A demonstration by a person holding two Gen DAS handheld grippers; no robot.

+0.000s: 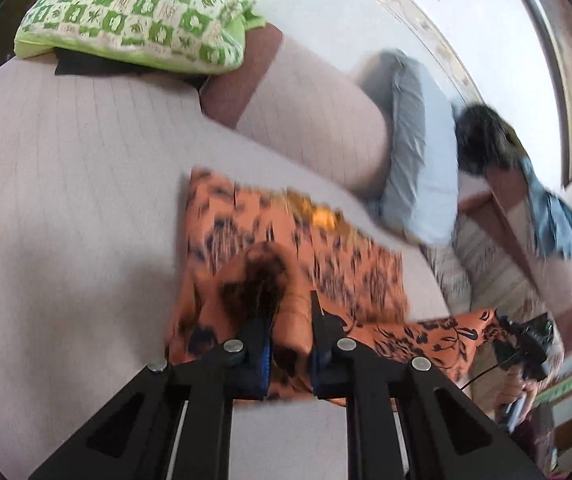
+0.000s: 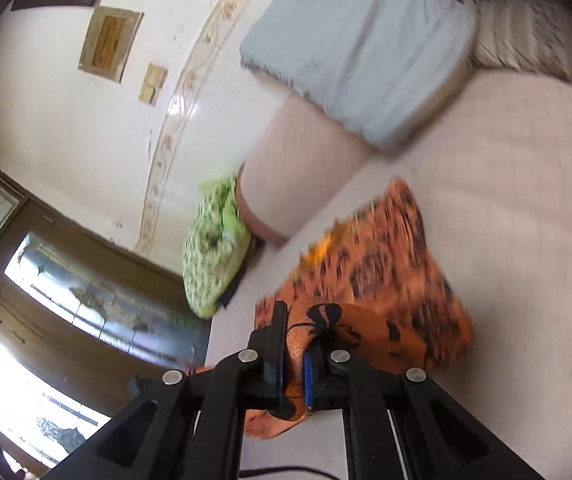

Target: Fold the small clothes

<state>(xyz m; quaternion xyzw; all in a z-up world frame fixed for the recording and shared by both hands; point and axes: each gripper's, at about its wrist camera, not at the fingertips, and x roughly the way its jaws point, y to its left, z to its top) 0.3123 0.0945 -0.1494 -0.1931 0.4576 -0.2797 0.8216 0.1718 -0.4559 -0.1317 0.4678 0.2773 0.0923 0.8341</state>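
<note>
An orange garment [image 1: 326, 256] with a dark floral print lies partly spread on the pale pink sofa seat [image 1: 66, 180]. My left gripper [image 1: 288, 312] is shut on a bunched fold of it near the garment's front edge. In the right wrist view my right gripper [image 2: 298, 332] is shut on another raised fold of the orange garment [image 2: 398, 264], lifted off the seat. From the left wrist view, the right gripper [image 1: 504, 326] shows at the far right, holding a stretched strip of the cloth. A hand grips its handle below.
A green patterned pillow [image 1: 138, 12] lies at the seat's far end. A light blue cushion [image 1: 418, 160] leans on the backrest, with dark and blue clothes [image 1: 486, 140] piled beside it. A wooden door with glass panes [image 2: 66, 300] stands beyond the sofa.
</note>
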